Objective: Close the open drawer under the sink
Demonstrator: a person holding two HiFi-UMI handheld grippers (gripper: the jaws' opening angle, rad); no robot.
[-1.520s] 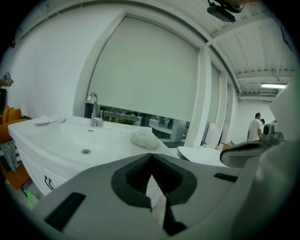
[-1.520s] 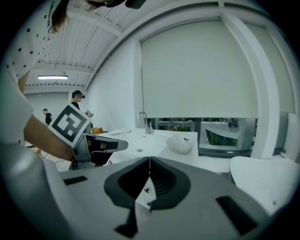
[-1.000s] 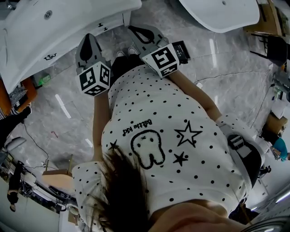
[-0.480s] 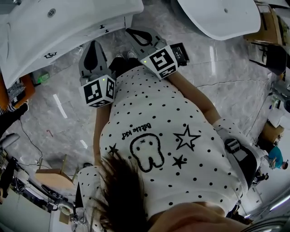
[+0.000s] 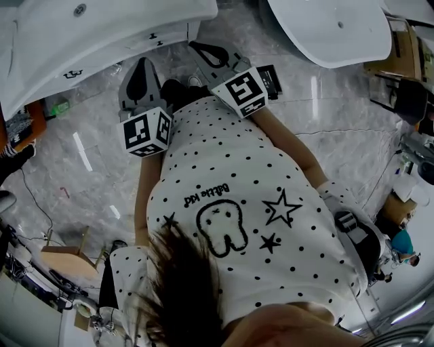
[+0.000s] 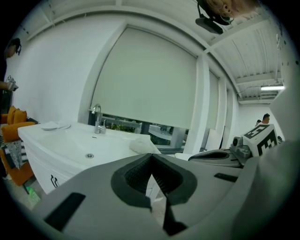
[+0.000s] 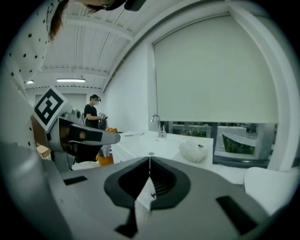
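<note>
Right up close, the dotted shirt [image 5: 237,203] fills the head view. Just past it, two tools sit tucked in at chest height, side by side. The left tool [image 5: 142,62] has its jaws pressed together with nothing between them, and the right tool [image 5: 194,45] is closed and empty too. My read is that closed tips make a blunt nose for pushing a drawer front, not for gripping it. Both point across the marble floor [image 5: 102,169] at the white cabinet. There's the drawer [image 5: 112,57], tucked beneath the sink [image 5: 135,13] at the upper left, just ahead of the left tool. I count two black handles [image 5: 71,74] along that front. From here the fronts look flush, and I can't tell that one is pulled out. Further back there's one faucet [image 6: 97,119] at the sink's rear edge. A second basin [image 5: 332,27] off to the right makes two. Far behind, one person [image 7: 95,112] stands.
</note>
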